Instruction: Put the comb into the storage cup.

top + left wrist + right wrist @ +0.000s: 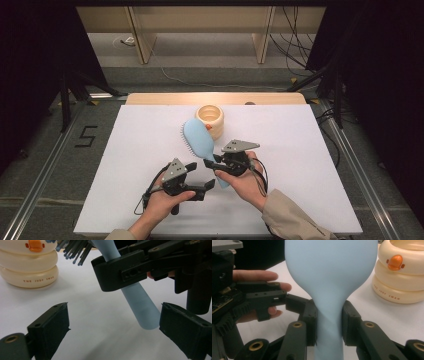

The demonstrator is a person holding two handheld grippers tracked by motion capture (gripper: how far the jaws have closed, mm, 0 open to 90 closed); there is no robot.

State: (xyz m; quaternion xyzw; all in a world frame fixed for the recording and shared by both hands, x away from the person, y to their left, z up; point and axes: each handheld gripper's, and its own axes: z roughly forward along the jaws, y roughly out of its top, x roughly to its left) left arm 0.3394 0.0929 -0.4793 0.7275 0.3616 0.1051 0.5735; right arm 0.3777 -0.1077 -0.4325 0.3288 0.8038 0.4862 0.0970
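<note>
Here the right hand-held gripper (329, 326) clamps the hairbrush (329, 277) handle (mid-length).

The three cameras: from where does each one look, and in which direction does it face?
High view: sits above the person's side, looks forward and down on the table; both forearms and hands enter from the bottom.
Left gripper view: rides on the left gripper, looks along its open jaws toward the handle end of the blue hairbrush and the right gripper.
Right gripper view: rides on the right gripper, shut on the brush neck; fingers show.
Shared: both gripper views show the duck-faced cream cup.
</note>
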